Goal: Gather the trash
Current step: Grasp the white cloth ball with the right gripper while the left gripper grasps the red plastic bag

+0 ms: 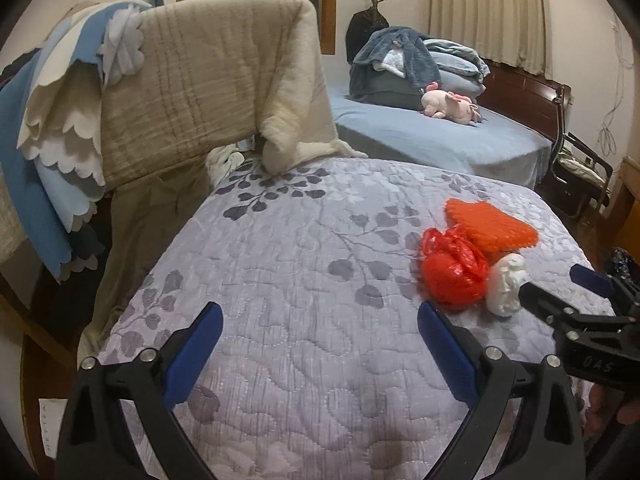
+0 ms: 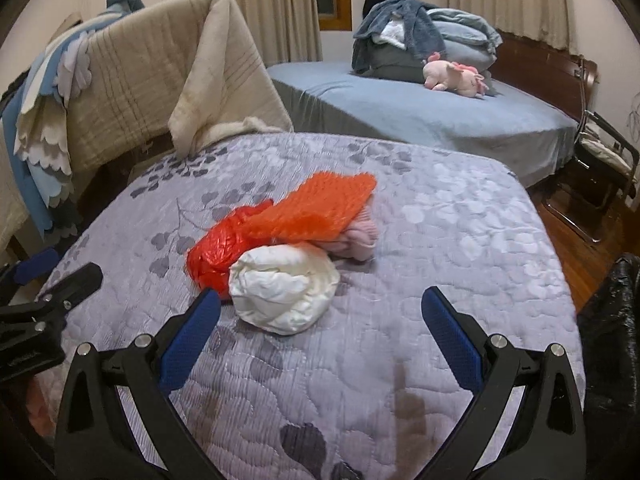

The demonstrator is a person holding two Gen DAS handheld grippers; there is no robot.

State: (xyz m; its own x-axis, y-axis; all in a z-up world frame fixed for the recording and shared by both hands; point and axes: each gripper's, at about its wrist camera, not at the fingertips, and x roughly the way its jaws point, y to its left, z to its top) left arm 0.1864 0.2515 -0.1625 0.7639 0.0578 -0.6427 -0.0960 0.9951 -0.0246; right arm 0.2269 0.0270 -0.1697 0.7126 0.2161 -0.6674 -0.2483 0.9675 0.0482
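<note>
While both tools hover wide and empty over the quilted bed (image 2: 400,248), the right tool (image 2: 320,320) faces a white wad (image 2: 284,292) just ahead. Touching the wad lie a red bag (image 2: 212,256), an orange net (image 2: 320,208) and a pink item (image 2: 360,240). The left tool (image 1: 320,340) stands left of this trash; a black bag (image 2: 612,320) hangs at right.

Both wrist views look forward, low over the quilt (image 1: 300,280), toward the blue bed (image 1: 440,140). The left view sits left of the red bag (image 1: 452,276); the right view (image 2: 216,252) sits closer, facing it. Both share quilt, bag and bed.
</note>
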